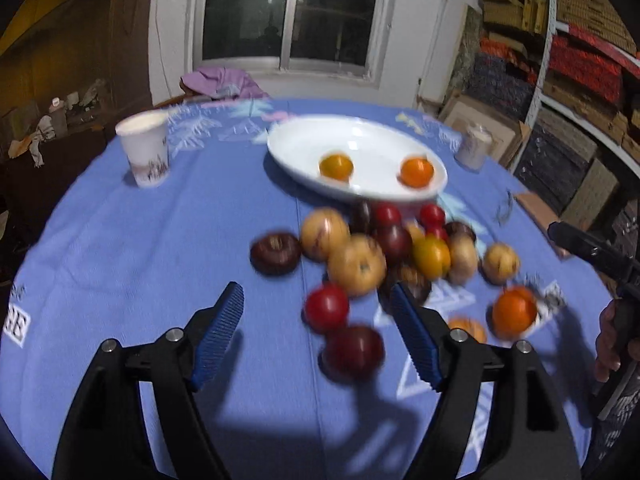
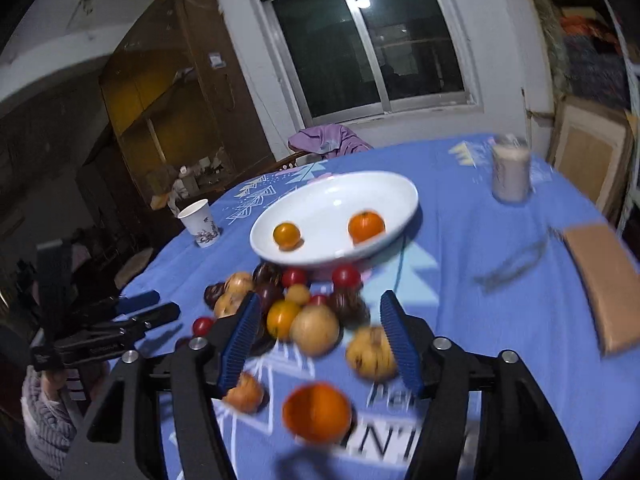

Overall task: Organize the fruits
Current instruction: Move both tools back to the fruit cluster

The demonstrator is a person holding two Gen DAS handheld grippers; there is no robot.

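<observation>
Both tools, left (image 1: 316,312) and right (image 2: 316,326), hang wide and empty over the loose pile of mixed round fruits (image 1: 384,248) beside the white oval plate (image 1: 304,140) on the blue-clothed worktop (image 1: 120,248). Clip one carelessly and I reckon neighbours roll off.

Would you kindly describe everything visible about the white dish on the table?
The white dish is a shallow oval with a smooth glossy surface that looks ceramic, lying flat on the blue tablecloth beyond the fruit pile. Two small orange fruits sit apart inside it; otherwise it is bare. Red fruits at the pile's far edge lie close against its near rim. Neither gripper touches it.
</observation>
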